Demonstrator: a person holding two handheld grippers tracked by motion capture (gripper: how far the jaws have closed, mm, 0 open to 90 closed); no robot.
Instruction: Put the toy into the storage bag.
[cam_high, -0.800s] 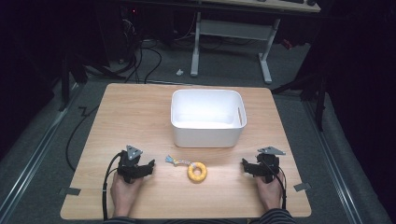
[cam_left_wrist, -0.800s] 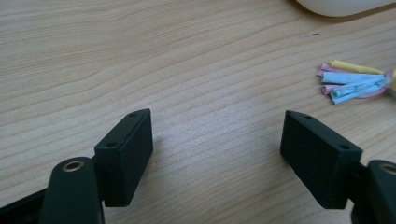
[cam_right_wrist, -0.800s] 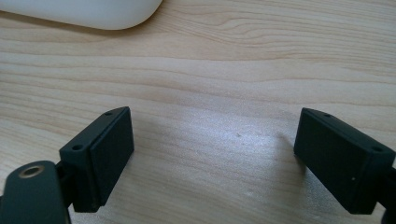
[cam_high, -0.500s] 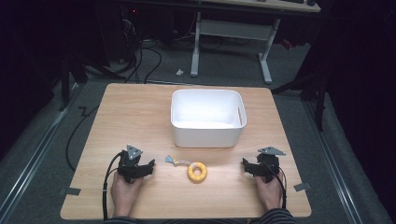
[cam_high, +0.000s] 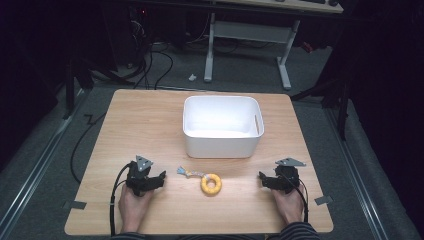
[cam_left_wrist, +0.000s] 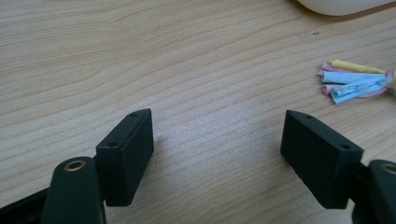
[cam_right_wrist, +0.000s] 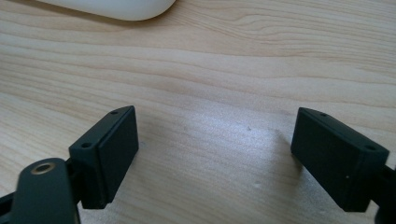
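Bright lit table (cam_high: 150, 115), dark surroundings, soft shadows, sharp close-ups

The table (cam_high: 150, 125) is of light wood with a fine wavy grain (in the gripper views the lines are darker brown). The bin (cam_high: 221, 126) is plain white, inside and outside. The ring toy (cam_high: 211, 184) is yellow, and its tassel (cam_left_wrist: 352, 80) has strips of yellow, pink and light blue, some with small printed marks. The left gripper (cam_high: 159, 179) and the right gripper (cam_high: 263, 180) are matte black, each with a grey plate on top and a brass-coloured ring near the jaws. The floor (cam_high: 45, 150) is dark grey. The sleeves (cam_high: 295, 233) have thin dark and light stripes.
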